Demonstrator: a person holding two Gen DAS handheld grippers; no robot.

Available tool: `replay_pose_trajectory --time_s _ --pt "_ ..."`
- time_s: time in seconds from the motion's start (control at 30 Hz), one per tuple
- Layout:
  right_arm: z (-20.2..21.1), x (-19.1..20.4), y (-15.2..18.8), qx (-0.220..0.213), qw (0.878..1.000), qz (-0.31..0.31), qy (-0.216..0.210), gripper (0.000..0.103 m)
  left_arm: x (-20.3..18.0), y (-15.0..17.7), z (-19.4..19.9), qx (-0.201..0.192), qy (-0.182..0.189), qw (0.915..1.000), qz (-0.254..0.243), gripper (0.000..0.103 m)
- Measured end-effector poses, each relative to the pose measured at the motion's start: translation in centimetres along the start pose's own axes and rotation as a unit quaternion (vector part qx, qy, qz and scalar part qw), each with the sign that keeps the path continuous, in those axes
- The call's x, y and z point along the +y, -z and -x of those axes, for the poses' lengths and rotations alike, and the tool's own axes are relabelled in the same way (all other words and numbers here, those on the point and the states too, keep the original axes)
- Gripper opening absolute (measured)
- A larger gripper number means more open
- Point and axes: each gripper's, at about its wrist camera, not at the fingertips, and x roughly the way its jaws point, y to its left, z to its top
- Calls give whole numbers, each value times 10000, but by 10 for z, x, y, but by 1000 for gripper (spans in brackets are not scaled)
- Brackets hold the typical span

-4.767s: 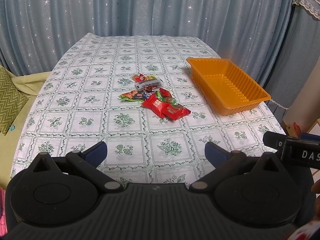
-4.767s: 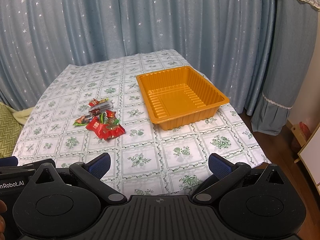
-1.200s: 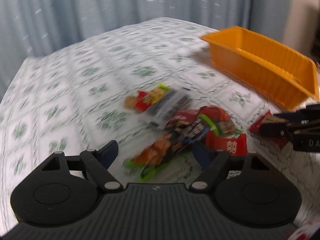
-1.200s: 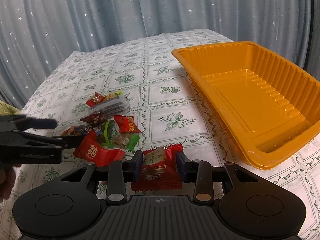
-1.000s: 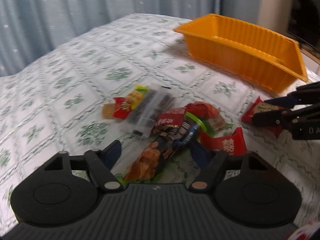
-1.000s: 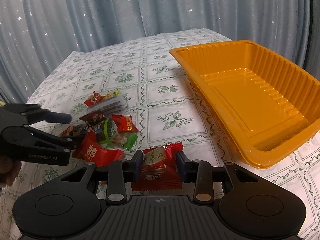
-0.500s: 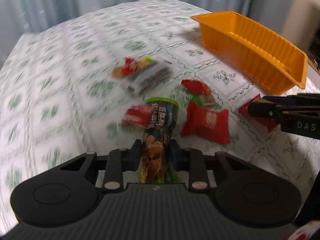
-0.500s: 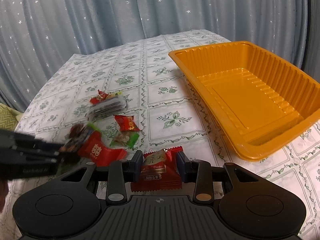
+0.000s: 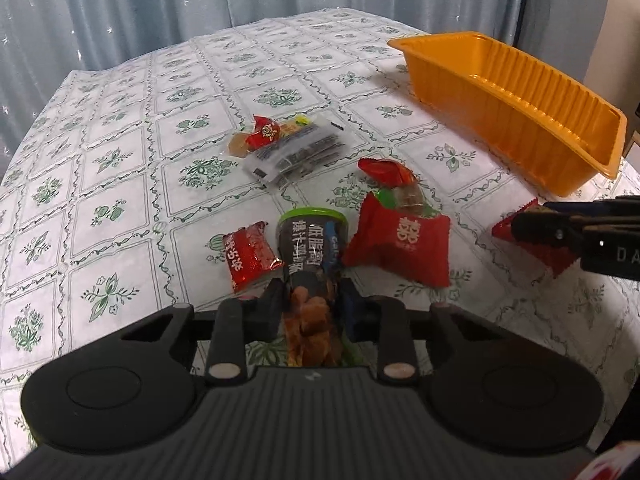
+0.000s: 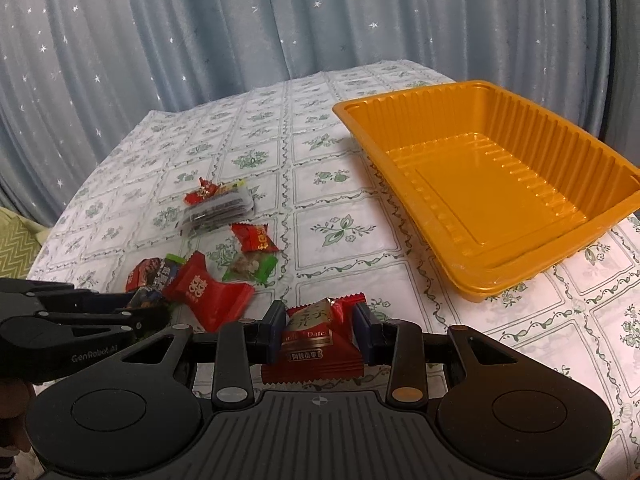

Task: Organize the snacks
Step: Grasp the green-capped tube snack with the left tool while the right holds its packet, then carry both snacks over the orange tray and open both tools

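my left claw (image 9: 312,304) clamped on a dark green-rimmed snack packet (image 9: 310,256) mid-surface, right claw (image 10: 318,332) gripping a red date candy wrapper (image 10: 316,340), ribbed orange plastic tray (image 10: 500,184) near the right edge, other wrapped snacks (image 10: 224,240) loose mid-surface

Table (image 10: 344,200) under white cloth, green floral squares. On it: orange tray (image 10: 492,184) at right; loose snack wrappers (image 9: 400,240) near middle; clear packet (image 9: 296,156), contents unreadable, possibly dark strips.
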Motion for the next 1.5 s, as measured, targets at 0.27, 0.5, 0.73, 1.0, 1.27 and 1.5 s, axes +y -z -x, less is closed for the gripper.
replay_pose_trajectory --time_s 0.27,0.5,0.73,1.0,1.27,1.5 --pt "13 3 -1 -112 9999 30 -90 37 -4 2 25 -216 -213 9986 438 26" --pt "35 4 -9 -336 9993 10 -183 37 -14 -16 56 -470 -148 9969 606 26" --pt "65 -9 -38 -787 9968 -68 -139 37 -48 -53 67 -736 184 9954 586 26" --pt "74 -77 -78 -1086 9930 -314 337 37 -103 -106 44 -890 815 9914 512 26" --pt "53 -137 -98 -961 9922 -530 592 37 -150 -137 0 -728 1171 9894 446 26" --pt "44 -161 -98 -870 9917 -703 632 37 -166 -141 -29 -529 1192 9909 323 26"
